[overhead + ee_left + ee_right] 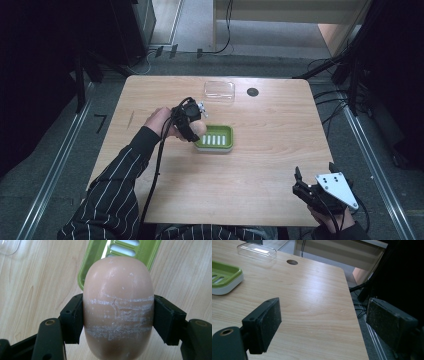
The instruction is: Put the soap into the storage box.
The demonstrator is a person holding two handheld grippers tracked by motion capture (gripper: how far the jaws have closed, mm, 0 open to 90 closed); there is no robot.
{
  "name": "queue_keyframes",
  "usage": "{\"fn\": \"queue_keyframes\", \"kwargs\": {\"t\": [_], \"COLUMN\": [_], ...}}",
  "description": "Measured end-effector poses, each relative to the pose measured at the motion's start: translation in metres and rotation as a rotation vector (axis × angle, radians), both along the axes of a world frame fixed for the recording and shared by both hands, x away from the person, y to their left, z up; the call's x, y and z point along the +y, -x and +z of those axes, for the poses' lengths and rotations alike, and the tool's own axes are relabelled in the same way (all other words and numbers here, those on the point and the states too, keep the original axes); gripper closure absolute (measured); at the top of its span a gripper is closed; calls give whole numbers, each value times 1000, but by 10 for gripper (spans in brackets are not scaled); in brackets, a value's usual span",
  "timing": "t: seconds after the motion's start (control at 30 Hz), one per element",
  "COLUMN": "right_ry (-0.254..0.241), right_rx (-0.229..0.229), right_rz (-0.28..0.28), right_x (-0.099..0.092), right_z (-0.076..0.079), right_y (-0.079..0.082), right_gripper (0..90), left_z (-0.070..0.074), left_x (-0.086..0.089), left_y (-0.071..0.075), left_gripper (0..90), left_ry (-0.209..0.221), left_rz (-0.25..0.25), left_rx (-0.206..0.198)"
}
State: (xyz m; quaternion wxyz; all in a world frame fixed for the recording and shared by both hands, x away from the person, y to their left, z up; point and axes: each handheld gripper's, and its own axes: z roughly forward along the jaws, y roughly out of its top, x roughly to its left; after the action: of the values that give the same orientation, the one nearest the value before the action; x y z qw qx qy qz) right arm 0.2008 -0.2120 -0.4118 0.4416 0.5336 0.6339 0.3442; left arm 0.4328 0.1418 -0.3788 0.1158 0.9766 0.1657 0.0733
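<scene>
Carrying the soap, pinched in my left gripper, over the green dish — next, lower and release; right gripper gapes empty.

Soap base cut off by frame edge

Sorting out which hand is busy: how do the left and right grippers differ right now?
The left gripper is shut on the soap bar, its pads pressing both sides; the right gripper stands open with nothing between its jaws. The left hangs beside the green soap dish; the right sits at the table's near right corner. Both have black pads.
</scene>
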Motion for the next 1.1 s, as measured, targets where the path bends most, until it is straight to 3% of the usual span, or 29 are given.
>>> {"fn": "queue_keyframes", "kwargs": {"t": [1.1], "right_ry": [-7], "right_rx": [5], "right_rz": [-25], "right_x": [-4], "right_z": [0], "right_y": [6], "right_gripper": [136], "left_z": [-19], "left_x": [-39], "left_y": [-15], "left_gripper": [336], "left_ry": [-3], "left_rz": [-117], "left_rx": [-12]}}
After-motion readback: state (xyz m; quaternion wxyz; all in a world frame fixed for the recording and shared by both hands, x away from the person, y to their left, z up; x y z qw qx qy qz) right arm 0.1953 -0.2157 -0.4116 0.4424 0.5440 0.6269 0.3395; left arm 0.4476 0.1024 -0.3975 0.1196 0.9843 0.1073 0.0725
